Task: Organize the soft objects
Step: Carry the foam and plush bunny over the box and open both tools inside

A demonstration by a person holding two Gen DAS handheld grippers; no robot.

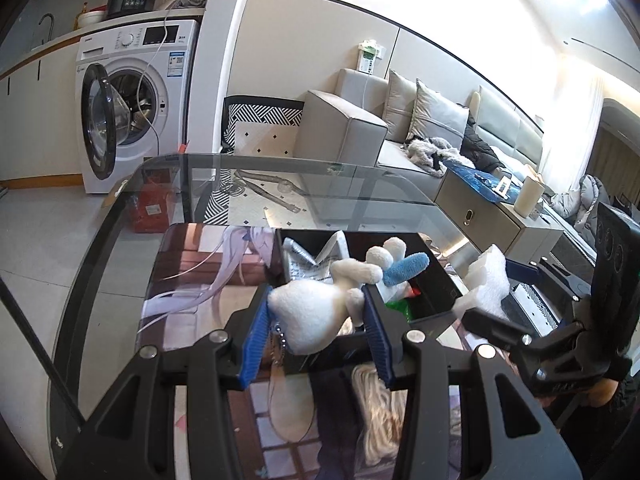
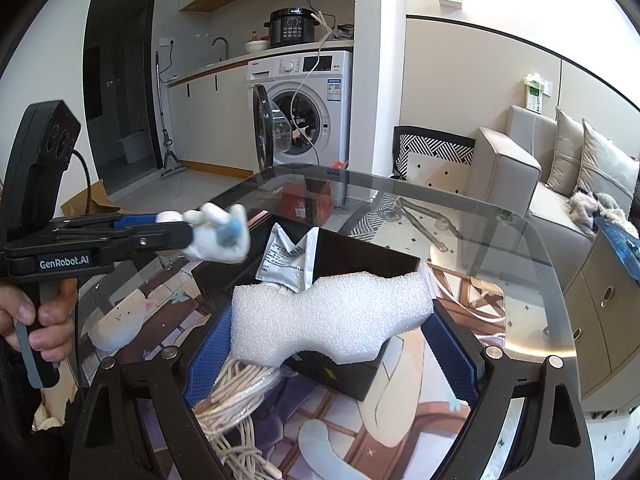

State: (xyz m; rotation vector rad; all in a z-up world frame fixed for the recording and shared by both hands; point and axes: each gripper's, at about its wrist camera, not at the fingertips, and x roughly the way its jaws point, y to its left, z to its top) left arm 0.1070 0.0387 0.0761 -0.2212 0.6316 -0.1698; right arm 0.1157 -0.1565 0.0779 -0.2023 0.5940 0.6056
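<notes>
The left tool [image 1: 316, 320] is clamped on a plush toy [image 1: 320, 300], the right tool [image 2: 332, 332] on a foam block [image 2: 332, 316], both held above the black box [image 2: 360, 376] for dropping in.

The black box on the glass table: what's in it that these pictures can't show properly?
- Box floor, left view: hidden behind the plush toy in the left tongs.
- Right view: foam block in the right tongs covers most of the inside.
- Silver packet: print too small.
- Green and red scrap: mostly hidden.
</notes>
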